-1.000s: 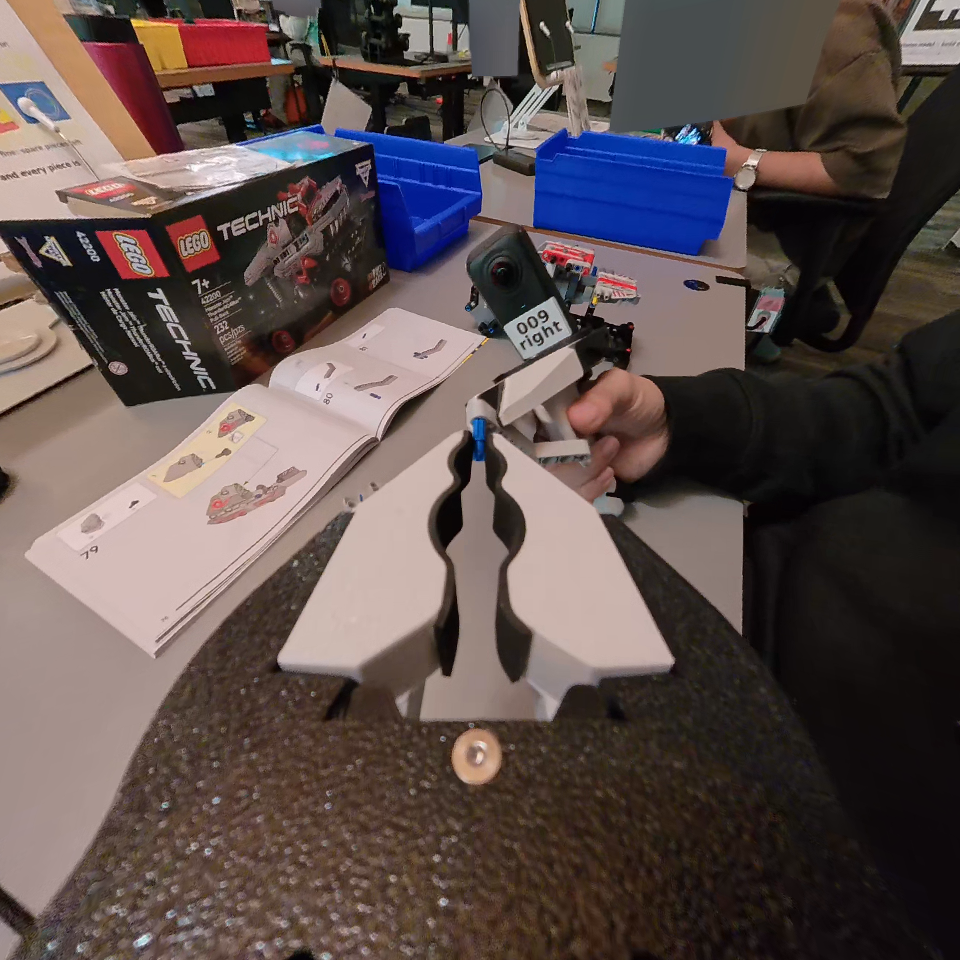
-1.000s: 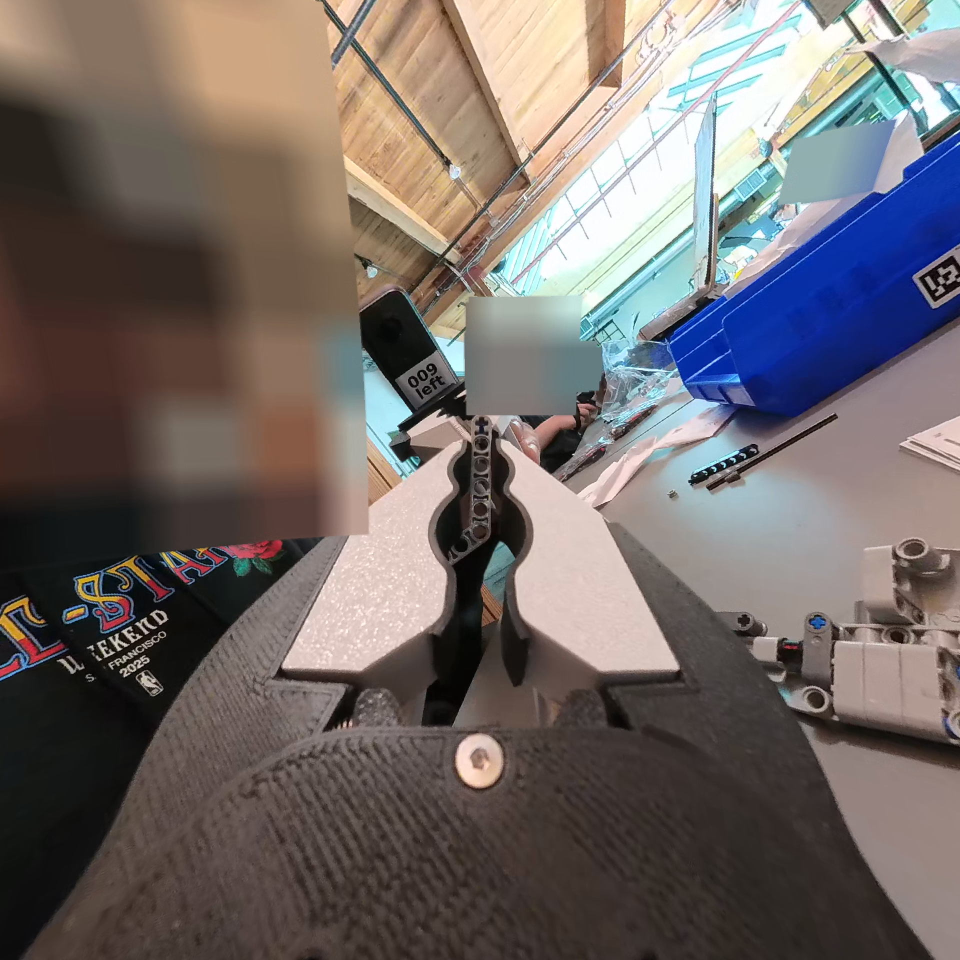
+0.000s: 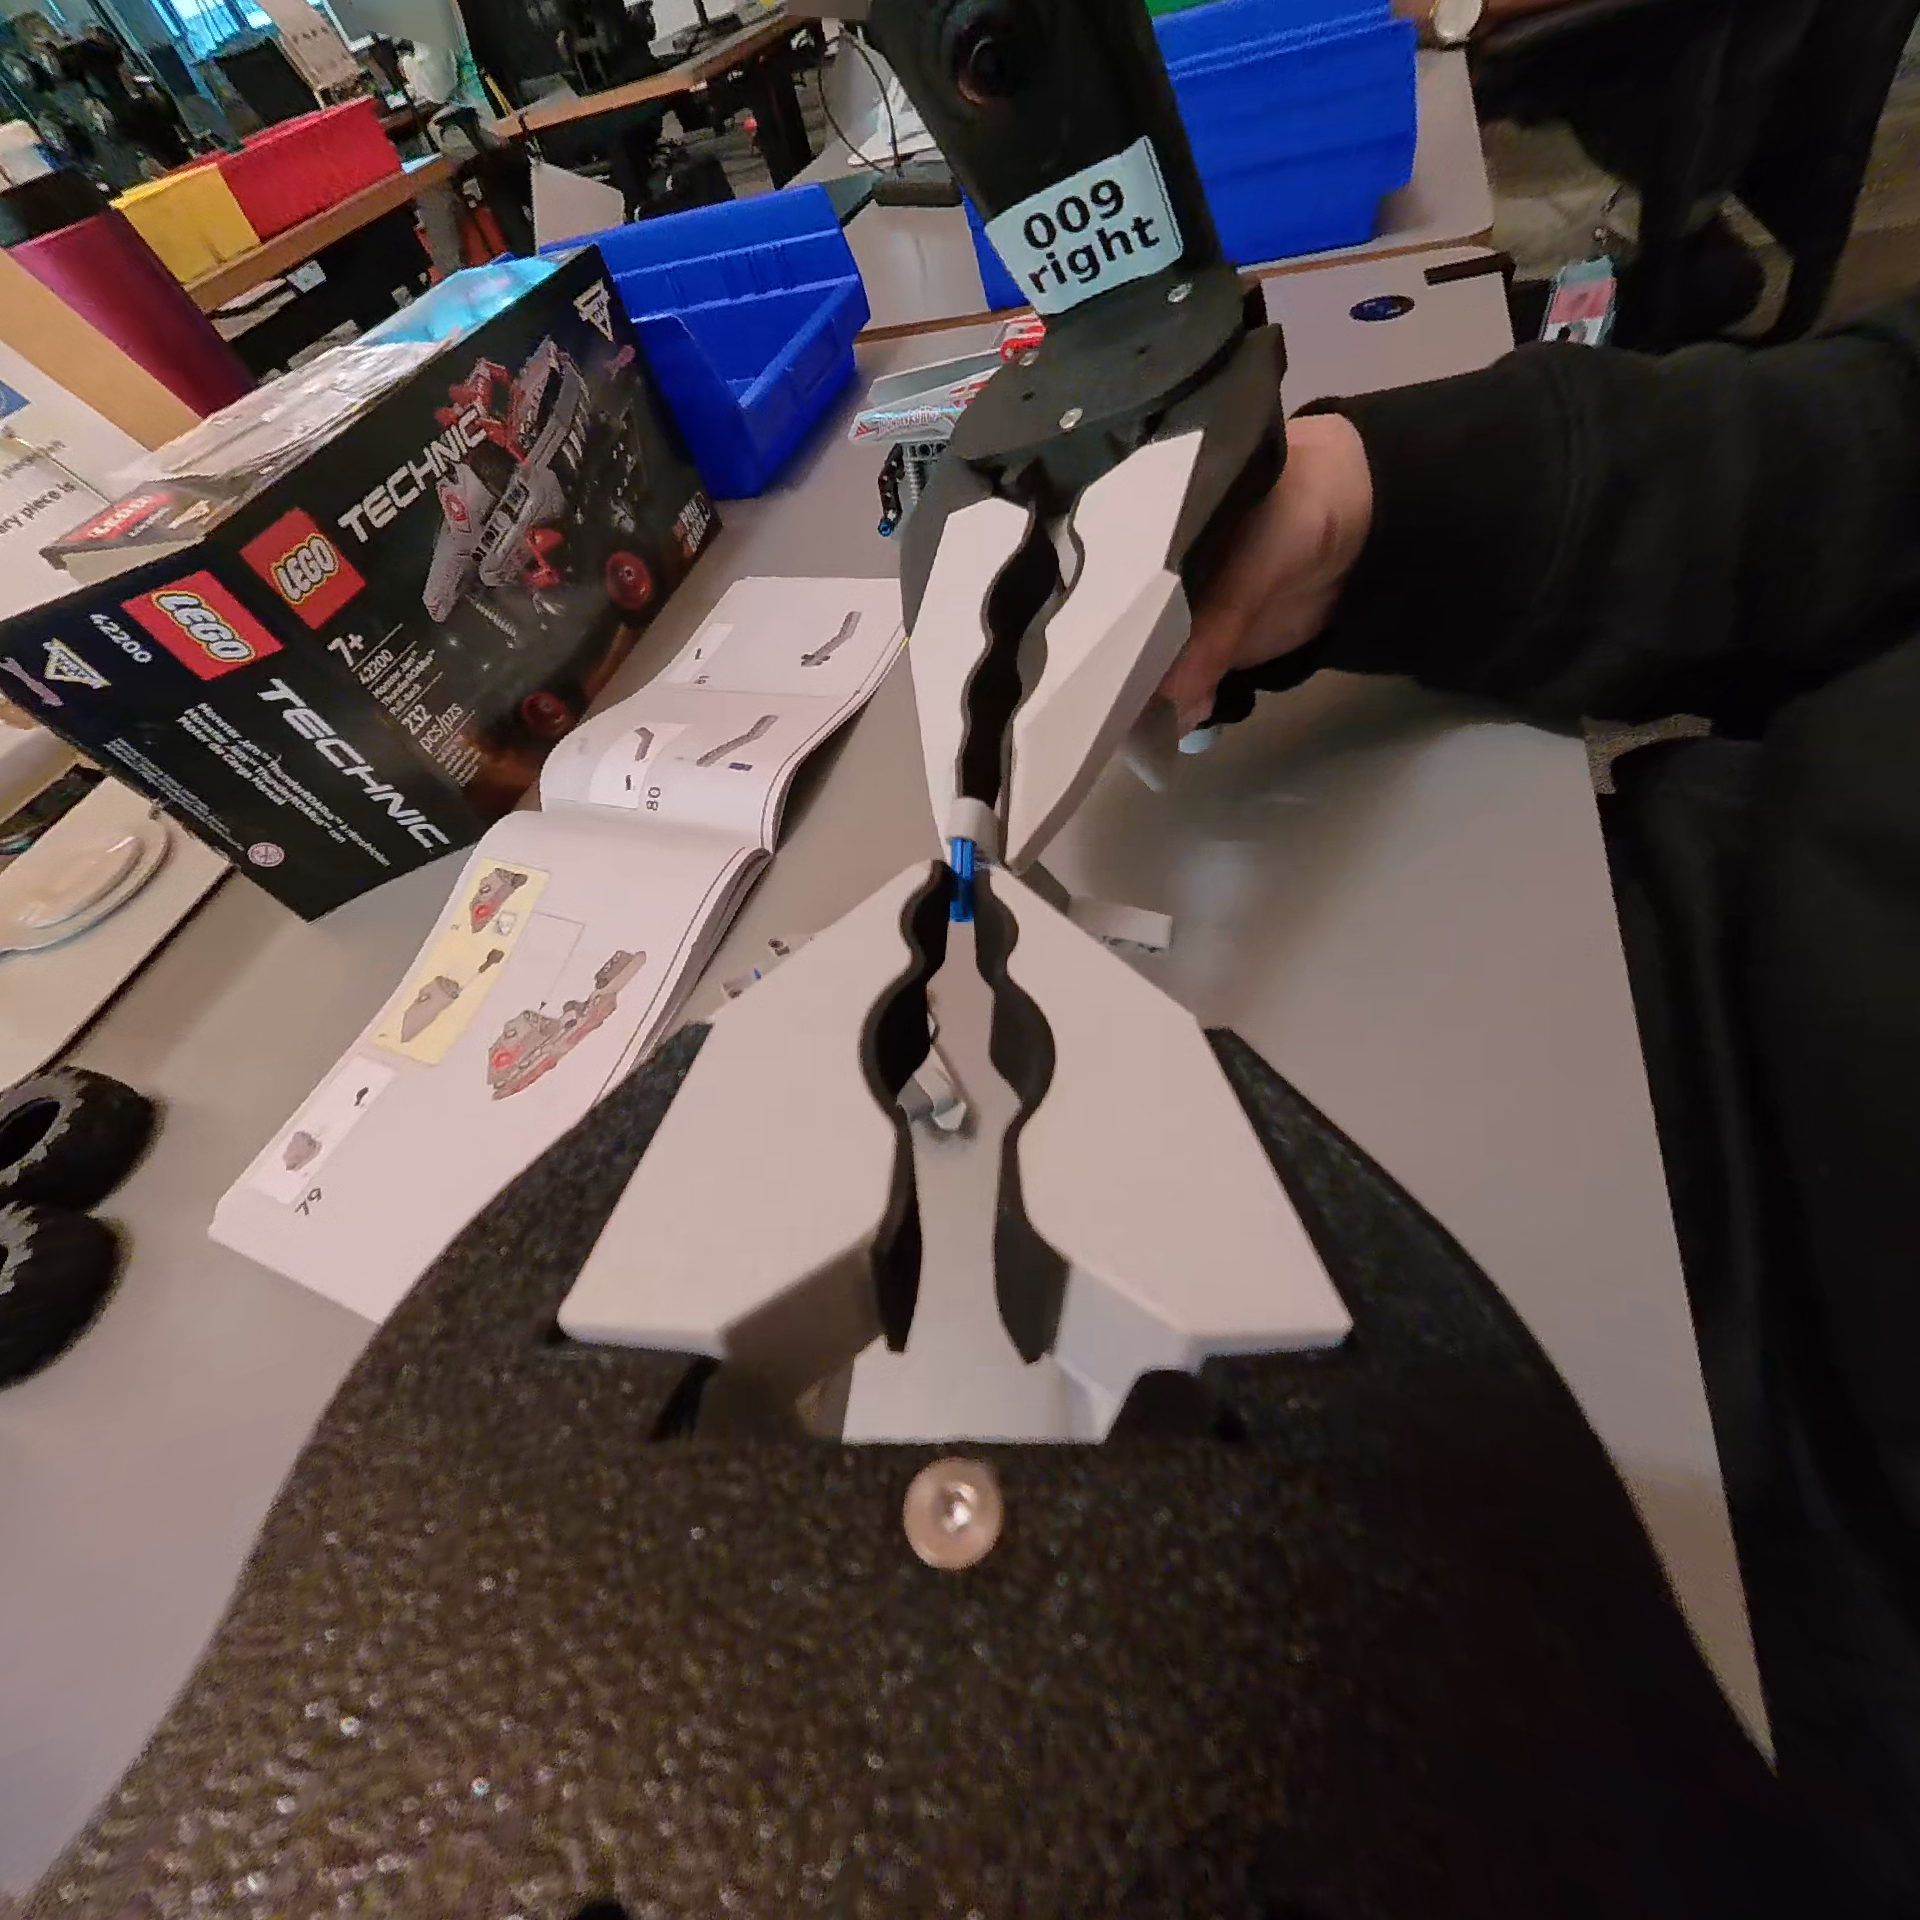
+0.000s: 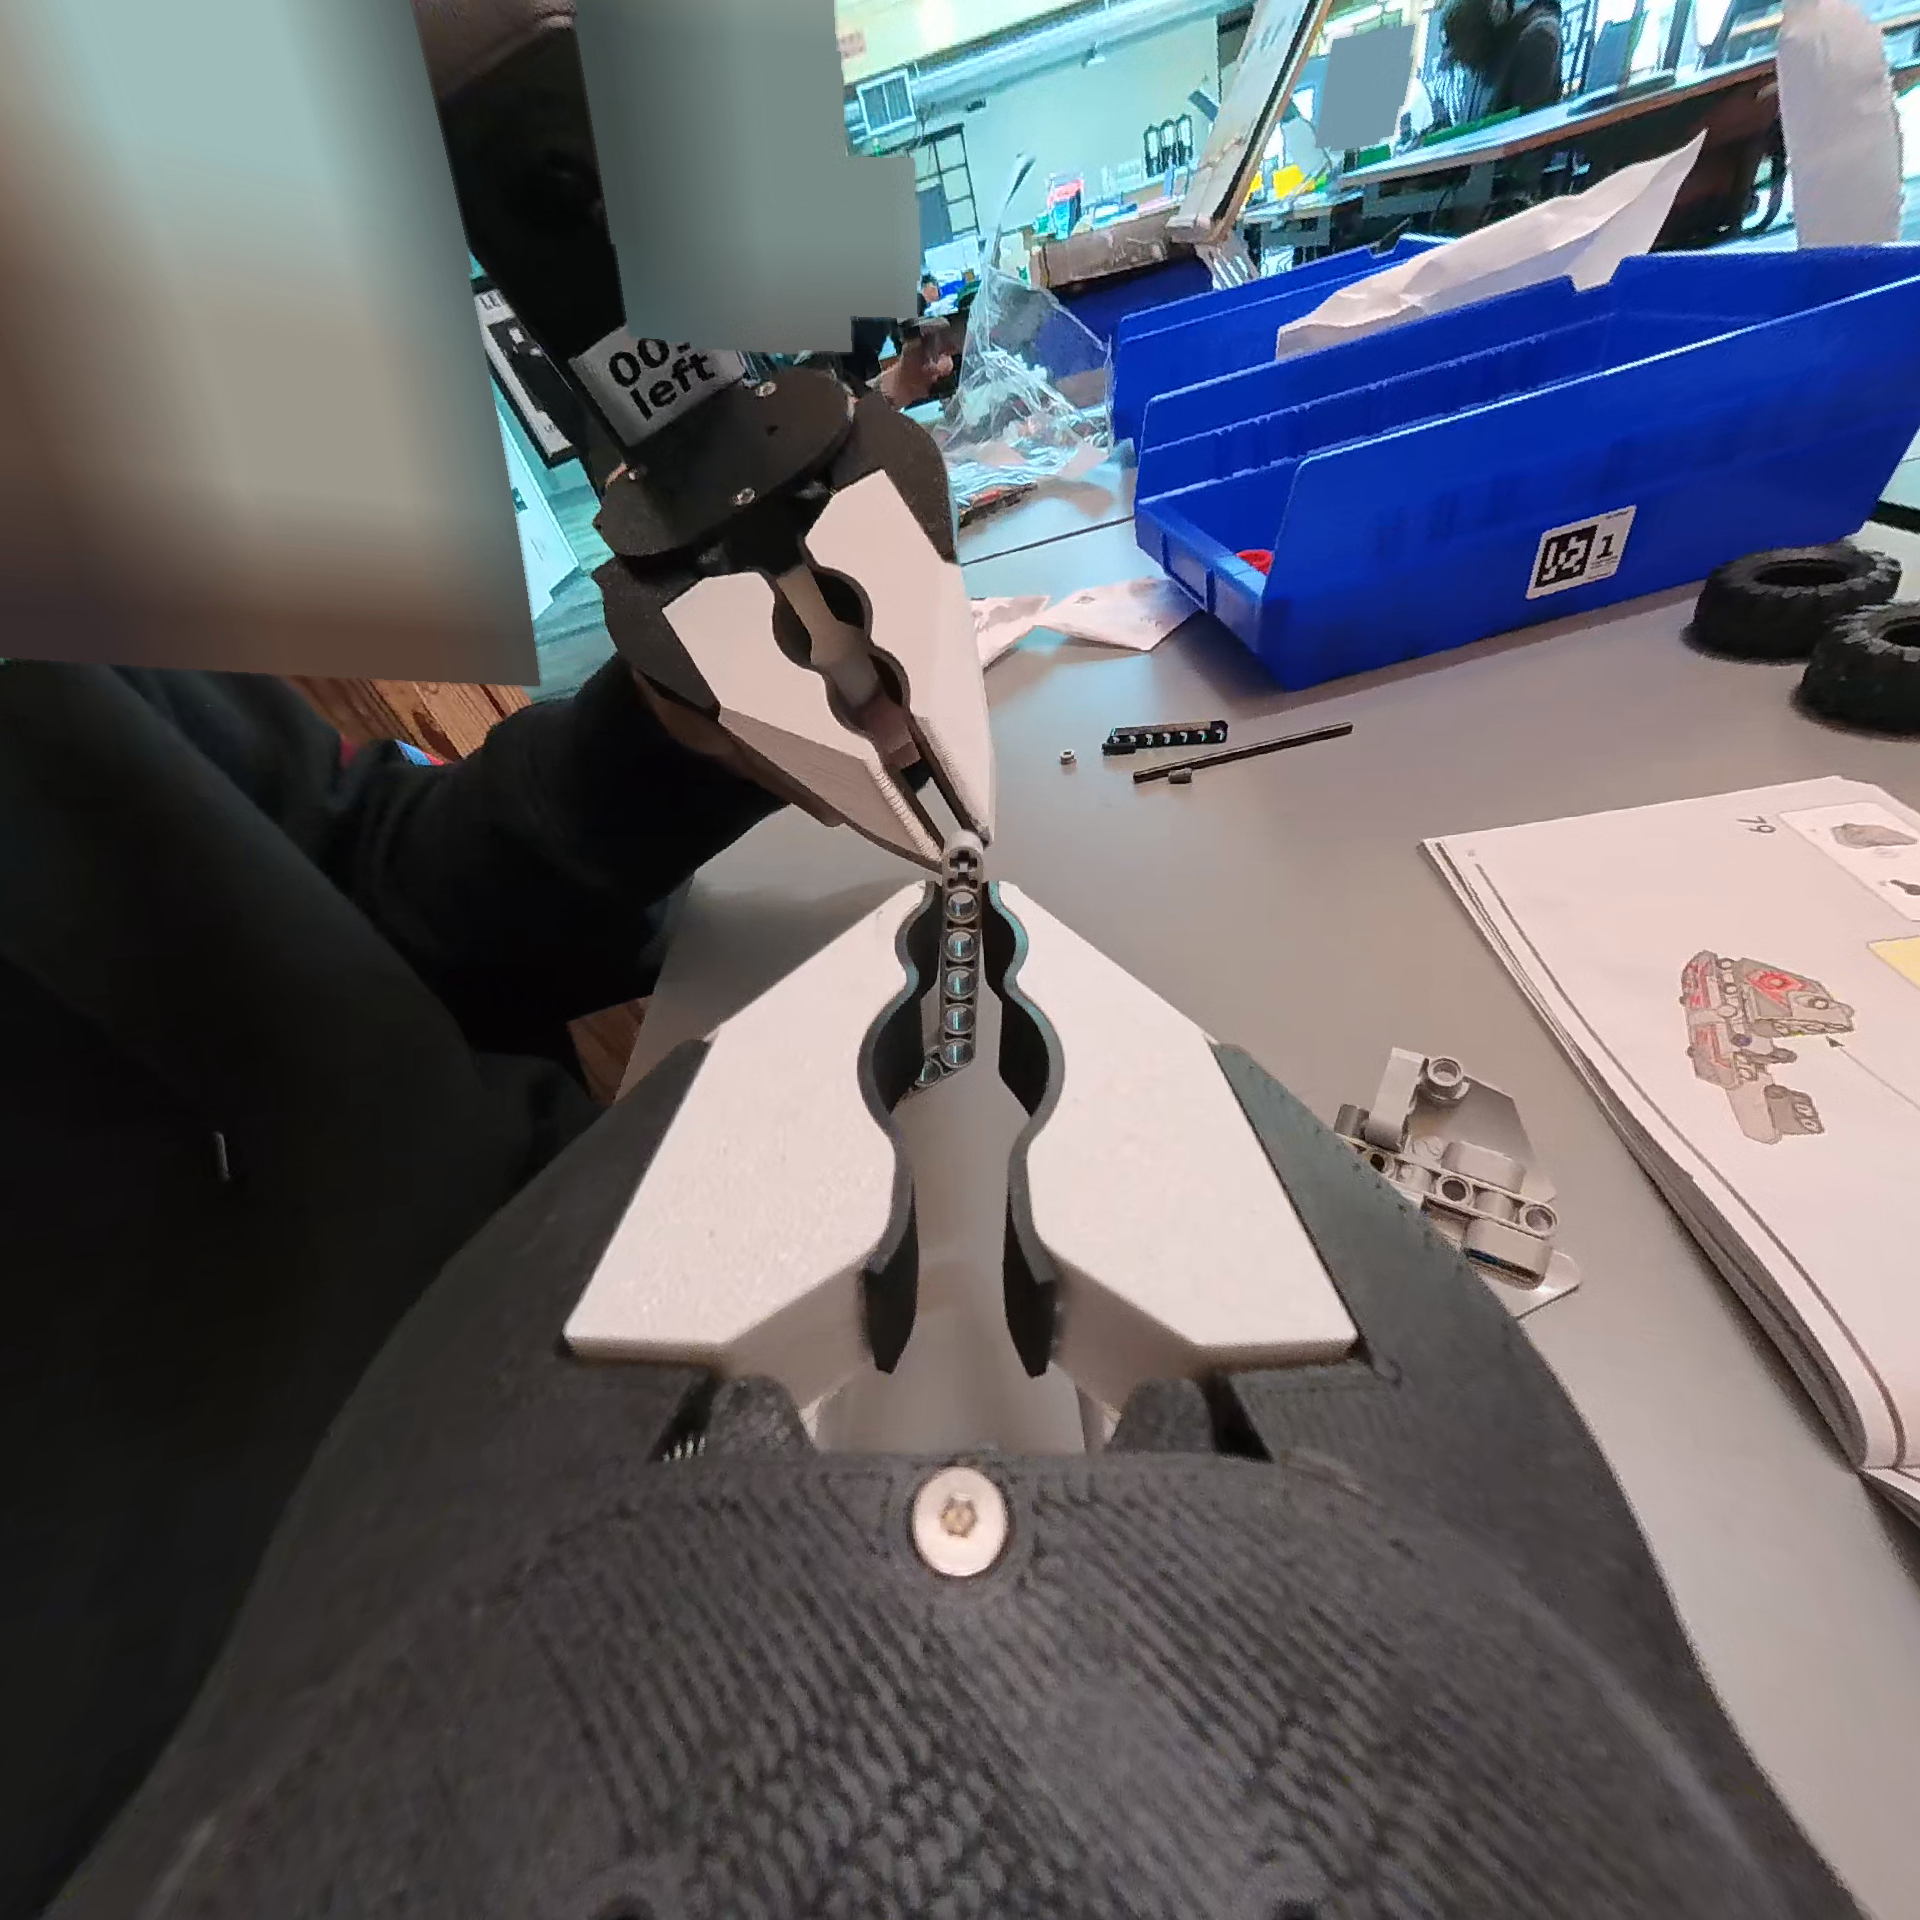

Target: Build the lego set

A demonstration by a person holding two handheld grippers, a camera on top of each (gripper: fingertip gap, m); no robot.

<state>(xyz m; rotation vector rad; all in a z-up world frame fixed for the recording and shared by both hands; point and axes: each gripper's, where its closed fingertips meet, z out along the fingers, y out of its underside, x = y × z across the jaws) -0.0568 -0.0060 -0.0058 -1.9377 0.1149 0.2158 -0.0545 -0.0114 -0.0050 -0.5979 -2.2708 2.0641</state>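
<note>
Right wrist view: grey perforated beam (image 4: 958, 971) between wavy fingers (image 4: 1132, 1132).

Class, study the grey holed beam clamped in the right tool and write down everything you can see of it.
The grey beam is a slim, matte plastic strip with a row of round holes and a cross-shaped hole at its far end. It stands lengthwise between the fingers of the right tool, which is shut on it, above the table. Its tip pokes out, meeting the blue pin that the left tool pinches. Its lower end bends away.
</note>
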